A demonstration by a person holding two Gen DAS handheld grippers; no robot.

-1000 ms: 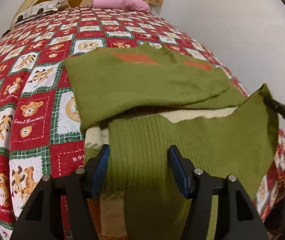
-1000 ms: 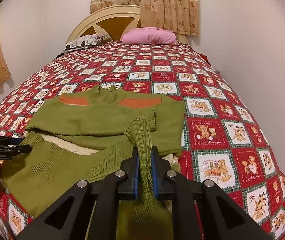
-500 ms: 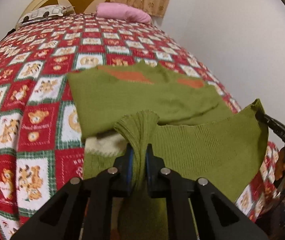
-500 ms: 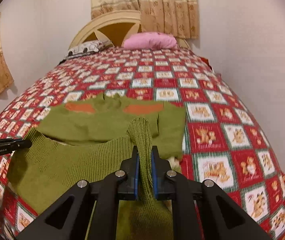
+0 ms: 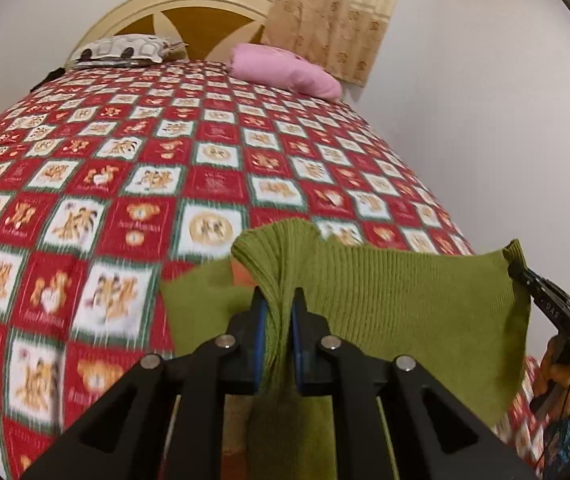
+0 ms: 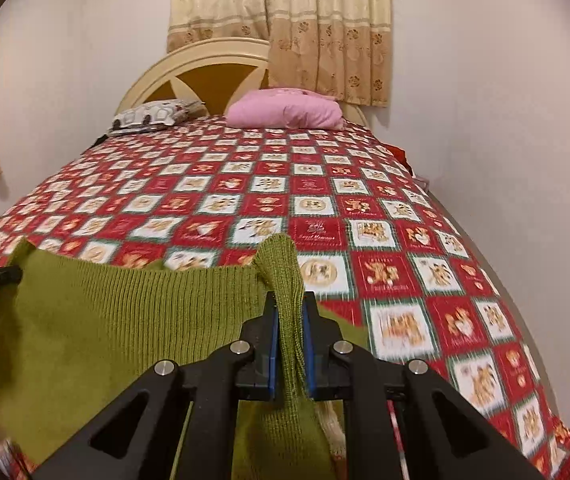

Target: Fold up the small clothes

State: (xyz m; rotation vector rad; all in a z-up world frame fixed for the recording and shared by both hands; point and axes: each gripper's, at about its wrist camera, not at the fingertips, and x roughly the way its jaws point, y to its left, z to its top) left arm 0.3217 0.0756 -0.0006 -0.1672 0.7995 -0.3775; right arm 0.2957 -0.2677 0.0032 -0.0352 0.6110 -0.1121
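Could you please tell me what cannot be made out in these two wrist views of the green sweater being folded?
- Green sweater: its lower body is hidden behind the lifted ribbed hem in both views; the bottom edge cuts off the rest.
- Left tongs, left wrist view: pad contact is buried in bunched knit.
- Right tongs: same, in the right wrist view.
- Bedspread prints: blurred nearby, too small farther off.
- Person's hand: cut off at the right edge.

Ribbed matt green knit sweater (image 5: 405,304); printed cotton bedspread (image 5: 125,184).
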